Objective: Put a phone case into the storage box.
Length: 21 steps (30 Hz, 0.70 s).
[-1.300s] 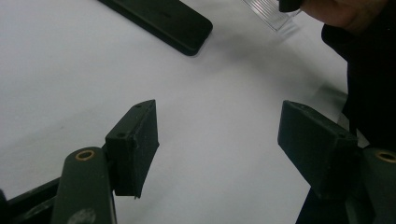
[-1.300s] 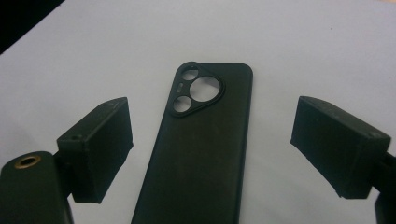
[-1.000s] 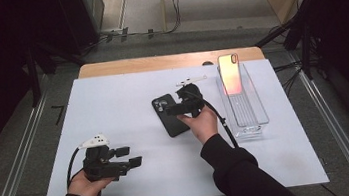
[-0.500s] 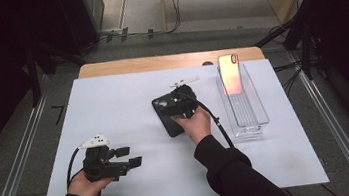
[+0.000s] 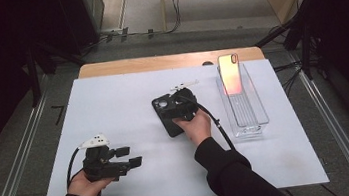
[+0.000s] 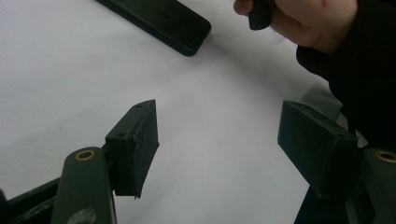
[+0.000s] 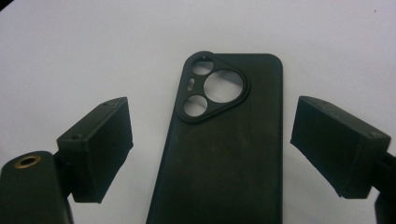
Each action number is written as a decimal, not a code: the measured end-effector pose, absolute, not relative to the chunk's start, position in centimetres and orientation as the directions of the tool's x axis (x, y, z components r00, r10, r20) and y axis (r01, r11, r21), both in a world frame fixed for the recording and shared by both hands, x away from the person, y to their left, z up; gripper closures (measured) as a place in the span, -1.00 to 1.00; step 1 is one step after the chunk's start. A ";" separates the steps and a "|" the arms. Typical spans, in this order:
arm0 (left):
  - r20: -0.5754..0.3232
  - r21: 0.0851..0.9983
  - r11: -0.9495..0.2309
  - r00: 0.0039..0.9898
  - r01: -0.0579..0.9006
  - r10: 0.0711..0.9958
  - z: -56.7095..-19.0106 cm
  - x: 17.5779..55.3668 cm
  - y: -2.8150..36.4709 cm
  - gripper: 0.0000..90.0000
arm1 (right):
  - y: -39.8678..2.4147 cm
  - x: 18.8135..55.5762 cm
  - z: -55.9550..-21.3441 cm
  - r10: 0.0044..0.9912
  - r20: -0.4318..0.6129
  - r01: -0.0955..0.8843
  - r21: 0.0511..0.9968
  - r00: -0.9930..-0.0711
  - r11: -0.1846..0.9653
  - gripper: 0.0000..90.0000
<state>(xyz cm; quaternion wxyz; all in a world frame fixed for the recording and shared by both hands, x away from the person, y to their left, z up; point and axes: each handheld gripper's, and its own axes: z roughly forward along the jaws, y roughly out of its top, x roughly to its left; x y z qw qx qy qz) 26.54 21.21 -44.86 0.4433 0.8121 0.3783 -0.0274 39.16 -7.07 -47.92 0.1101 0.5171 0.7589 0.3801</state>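
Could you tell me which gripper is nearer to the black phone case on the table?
Right. The right gripper hangs over the black phone case, open jaws either side; the left gripper rests apart, near the table's front edge.

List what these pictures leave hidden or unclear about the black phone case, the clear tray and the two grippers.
- Black phone case: near end cut off by the bottom edge in the right gripper view; in the high view the right gripper covers part of it.
- Phone in the clear tray: glare blurs its surface in the high view.
- Left gripper: jaw bases cut off by the frame edges.
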 end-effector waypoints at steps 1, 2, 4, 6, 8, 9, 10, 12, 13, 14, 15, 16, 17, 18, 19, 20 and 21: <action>-0.380 0.699 -0.321 0.712 0.639 0.591 -44.9 26.5 21.2 -0.34 | -7.1 39.1 -48.0 0.870 0.224 0.702 0.689 -0.440 0.178 -0.76; -0.380 0.698 -0.321 0.711 0.640 0.592 -44.9 26.6 21.2 -0.34 | -7.1 39.1 -48.1 0.869 0.223 0.702 0.689 -0.442 0.180 -0.76; -0.380 0.698 -0.321 0.711 0.640 0.592 -44.9 26.6 21.2 -0.34 | -7.1 39.0 -48.3 0.870 0.227 0.707 0.685 -0.437 0.176 -0.76; -0.380 0.699 -0.321 0.711 0.640 0.591 -44.9 26.5 21.2 -0.34 | -7.1 39.0 -48.5 0.871 0.228 0.708 0.684 -0.436 0.176 -0.76; -0.379 0.699 -0.322 0.712 0.639 0.591 -44.9 26.5 21.2 -0.34 | -7.1 39.0 -48.7 0.872 0.231 0.713 0.680 -0.432 0.173 -0.76; -0.379 0.699 -0.322 0.712 0.639 0.591 -44.9 26.5 21.2 -0.34 | -7.1 38.9 -48.8 0.872 0.232 0.714 0.679 -0.431 0.172 -0.76; -0.380 0.699 -0.321 0.712 0.639 0.591 -44.9 26.5 21.2 -0.34 | -7.1 38.9 -48.9 0.872 0.233 0.717 0.676 -0.430 0.173 -0.76; -0.381 0.699 -0.319 0.711 0.640 0.591 -44.9 26.5 21.2 -0.34 | -7.1 38.8 -49.1 0.874 0.230 0.716 0.676 -0.429 0.173 -0.76; -0.380 0.699 -0.320 0.712 0.639 0.591 -44.9 26.5 21.2 -0.34 | -7.1 38.8 -49.2 0.873 0.223 0.714 0.676 -0.434 0.182 -0.76; -0.380 0.699 -0.320 0.712 0.639 0.591 -44.9 26.5 21.2 -0.34 | -7.0 38.8 -49.3 0.875 0.218 0.716 0.672 -0.432 0.186 -0.76; -0.380 0.698 -0.321 0.712 0.640 0.591 -44.9 26.5 21.2 -0.34 | -7.0 38.7 -49.4 0.875 0.213 0.716 0.671 -0.434 0.191 -0.76; -0.380 0.698 -0.322 0.712 0.640 0.591 -44.9 26.5 21.2 -0.34 | -7.0 38.7 -49.5 0.875 0.213 0.716 0.671 -0.435 0.192 -0.76; -0.379 0.698 -0.323 0.713 0.639 0.590 -44.9 26.5 21.2 -0.34 | -7.0 38.7 -49.5 0.876 0.219 0.722 0.666 -0.430 0.188 -0.76; -0.379 0.699 -0.323 0.713 0.639 0.590 -44.9 26.5 21.2 -0.34 | -6.9 38.7 -49.7 0.876 0.215 0.720 0.667 -0.432 0.191 -0.76; -0.379 0.699 -0.323 0.713 0.639 0.590 -44.9 26.5 21.2 -0.34 | -6.9 38.7 -49.7 0.877 0.213 0.721 0.666 -0.431 0.193 -0.76; -0.379 0.699 -0.323 0.713 0.639 0.591 -44.9 26.5 21.1 -0.34 | -6.8 38.6 -49.8 0.878 0.211 0.723 0.663 -0.430 0.195 -0.76; -0.379 0.699 -0.323 0.713 0.638 0.589 -44.9 26.5 21.2 -0.34 | -6.8 38.6 -49.9 0.879 0.208 0.723 0.663 -0.430 0.196 -0.76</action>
